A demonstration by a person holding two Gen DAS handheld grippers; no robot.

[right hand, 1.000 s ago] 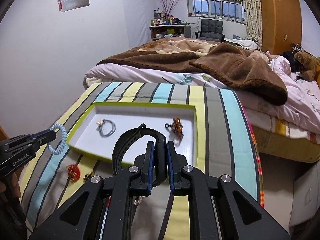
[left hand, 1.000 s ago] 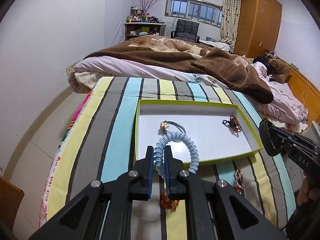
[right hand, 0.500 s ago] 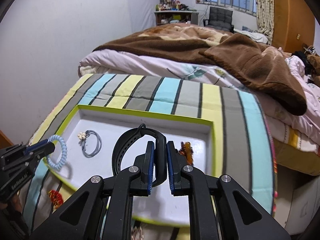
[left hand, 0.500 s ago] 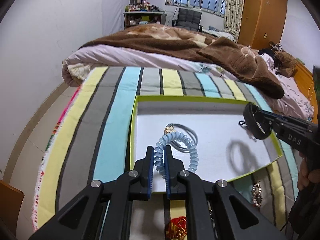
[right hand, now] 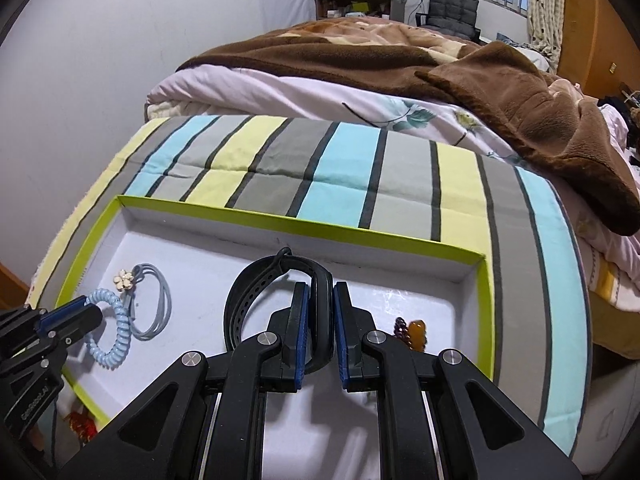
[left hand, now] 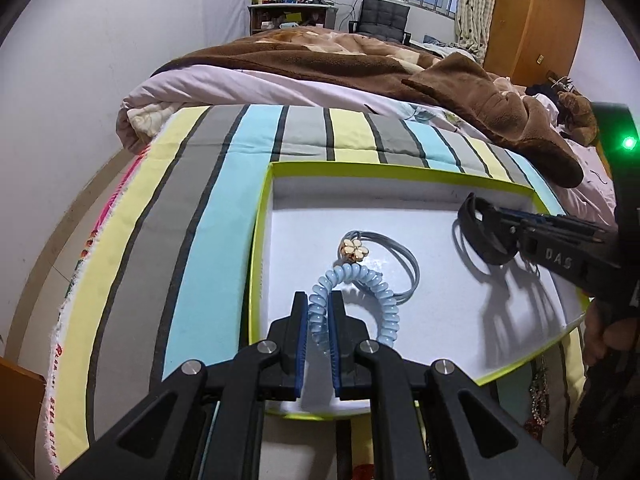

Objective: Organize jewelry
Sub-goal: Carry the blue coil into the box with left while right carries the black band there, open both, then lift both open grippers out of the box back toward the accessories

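**Both claws loaded over the tray**

A striped sheet (left hand: 200, 208) covers the bed, with a brown blanket (right hand: 360, 60) at twelve o'clock. On it sits a white tray (left hand: 262, 240) with a green rim. My left claw (left hand: 320, 312) pinches a pale blue coil hair tie (left hand: 376, 284) above the tray's left side, over a grey hair band (left hand: 404, 264) with a flower. My right claw (right hand: 318, 308) clamps a black strap (right hand: 256, 284) at centre. Only the right view shows amber beads (right hand: 416, 332) at three o'clock.
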